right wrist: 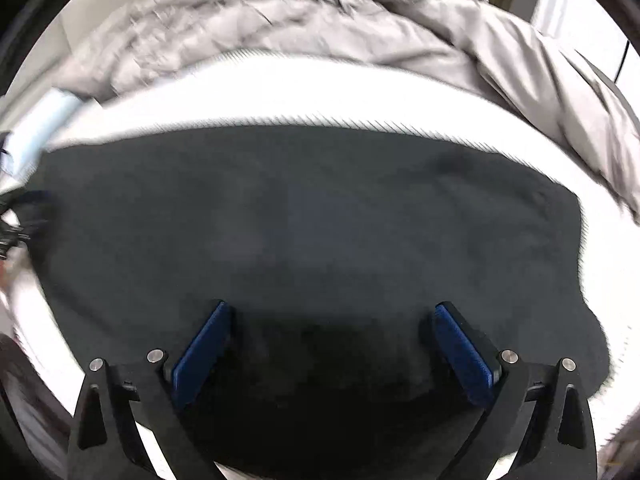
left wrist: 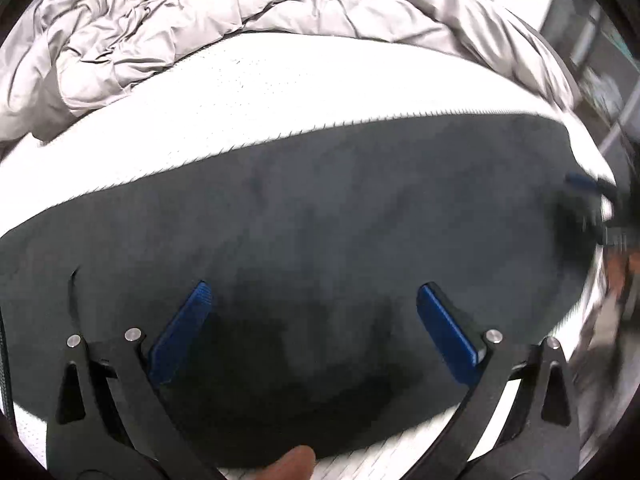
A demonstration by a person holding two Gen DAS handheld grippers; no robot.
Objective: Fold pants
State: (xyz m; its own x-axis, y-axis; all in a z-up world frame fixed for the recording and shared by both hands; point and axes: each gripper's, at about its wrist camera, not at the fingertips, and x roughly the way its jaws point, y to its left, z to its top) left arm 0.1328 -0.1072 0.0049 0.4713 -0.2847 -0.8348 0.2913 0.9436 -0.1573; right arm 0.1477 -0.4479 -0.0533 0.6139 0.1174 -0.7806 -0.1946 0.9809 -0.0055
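Hovering w/ jaws wide: left gripper (left wrist: 314, 290), right gripper (right wrist: 328, 310), over dark pants (left wrist: 320, 220).

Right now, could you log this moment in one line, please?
left gripper open | right gripper open | pants flat on bed

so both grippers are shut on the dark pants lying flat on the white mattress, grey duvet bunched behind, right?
Not quite: both grippers are open. In the left wrist view the left gripper has its fingers spread over the pants; the right gripper likewise. The mattress and duvet are as you say.
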